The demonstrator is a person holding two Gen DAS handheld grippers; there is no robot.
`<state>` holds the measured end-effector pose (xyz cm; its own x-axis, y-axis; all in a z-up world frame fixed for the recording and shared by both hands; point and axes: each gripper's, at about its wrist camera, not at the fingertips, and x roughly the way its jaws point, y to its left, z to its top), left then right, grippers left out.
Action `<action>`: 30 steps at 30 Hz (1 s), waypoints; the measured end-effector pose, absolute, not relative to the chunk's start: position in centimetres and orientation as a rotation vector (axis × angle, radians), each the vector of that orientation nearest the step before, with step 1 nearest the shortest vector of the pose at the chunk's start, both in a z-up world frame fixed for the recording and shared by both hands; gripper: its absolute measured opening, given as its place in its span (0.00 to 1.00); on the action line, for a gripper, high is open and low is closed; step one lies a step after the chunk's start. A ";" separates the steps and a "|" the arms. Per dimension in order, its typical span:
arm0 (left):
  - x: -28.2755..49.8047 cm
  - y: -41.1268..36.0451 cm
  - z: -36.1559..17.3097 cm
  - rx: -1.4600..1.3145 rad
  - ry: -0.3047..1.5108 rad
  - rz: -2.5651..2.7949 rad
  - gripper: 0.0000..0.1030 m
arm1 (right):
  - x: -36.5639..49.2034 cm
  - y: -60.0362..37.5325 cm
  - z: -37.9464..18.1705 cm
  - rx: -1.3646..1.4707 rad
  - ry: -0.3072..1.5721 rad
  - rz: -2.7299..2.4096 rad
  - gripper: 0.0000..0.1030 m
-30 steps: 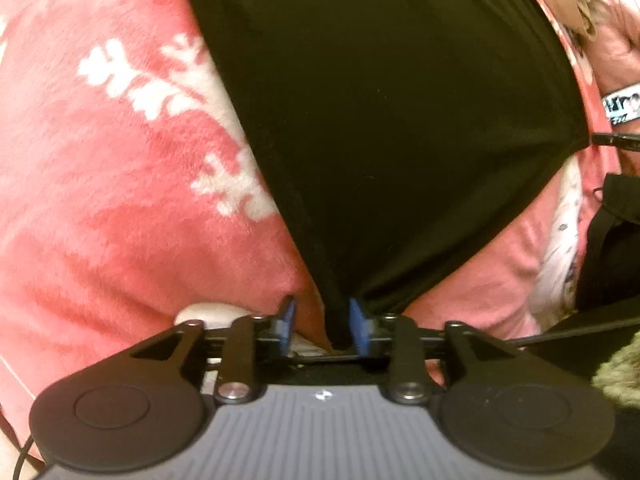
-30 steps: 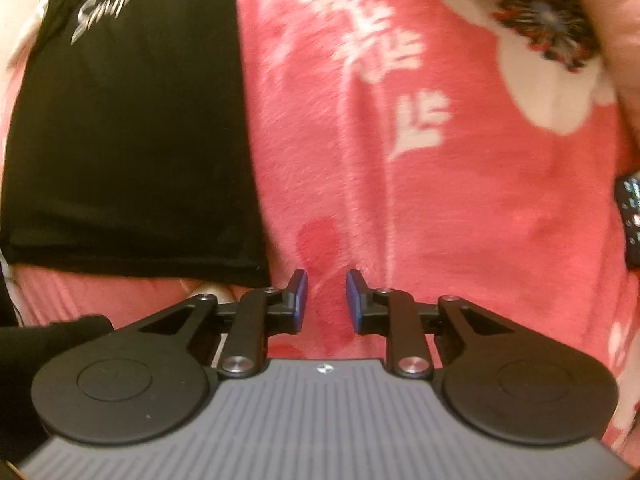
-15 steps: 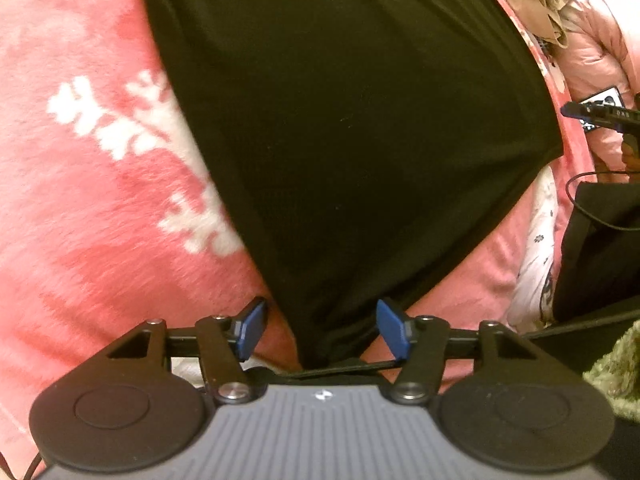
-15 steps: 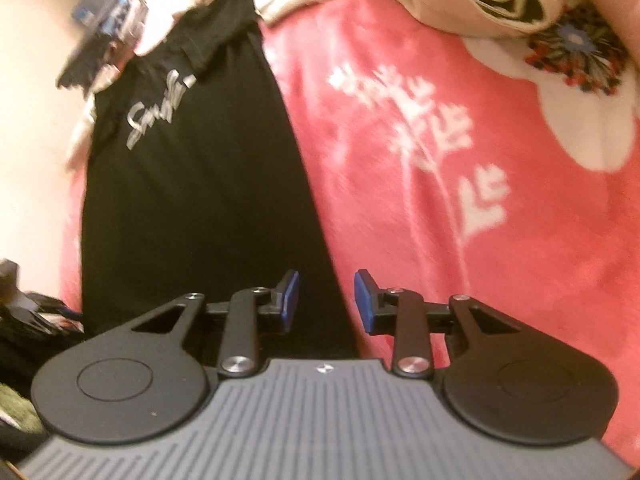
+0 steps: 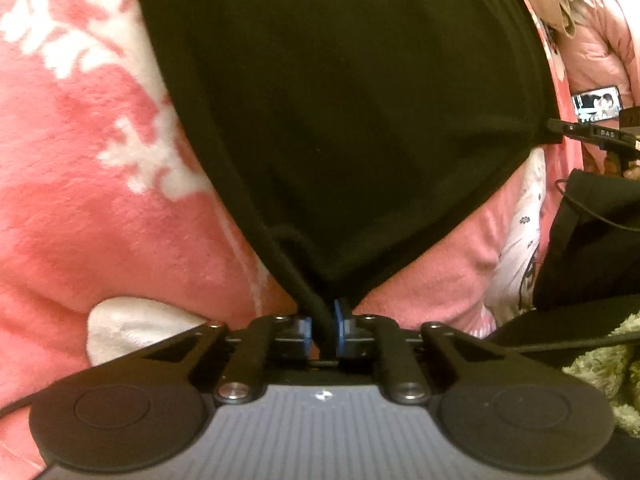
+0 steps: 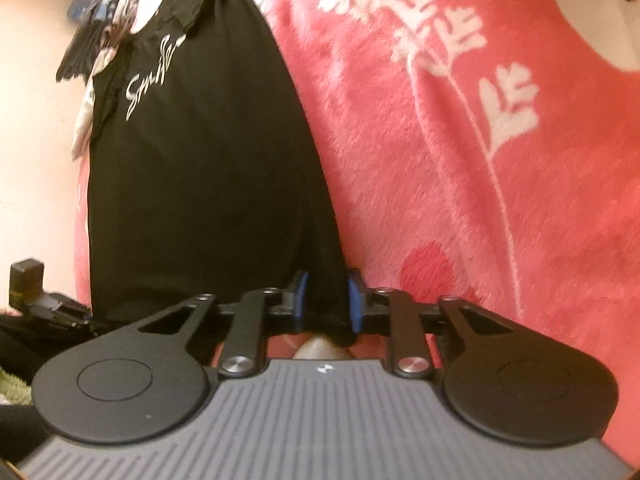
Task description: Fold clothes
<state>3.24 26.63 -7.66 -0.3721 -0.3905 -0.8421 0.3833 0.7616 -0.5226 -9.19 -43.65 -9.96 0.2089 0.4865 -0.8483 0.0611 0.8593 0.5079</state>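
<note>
left wrist view: both the left gripper and right gripper pinch black shirt corners.

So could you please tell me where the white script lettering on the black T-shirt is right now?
In the right wrist view it sits upper left on the black cotton T-shirt, near its crumpled far end, left of the pink fleece blanket's white plant motif.

The right gripper has its two blue pads closed on the near corner of the black shirt. The shirt lies flat on the pink blanket and stretches away from the gripper. White script lettering is printed on the far part of the shirt. Right of the shirt, the blanket shows a white plant pattern.
</note>
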 end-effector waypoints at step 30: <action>8.4 22.0 -3.3 -0.474 1.112 -0.741 0.05 | 3.0 -41.1 -1.3 0.549 0.941 0.498 0.02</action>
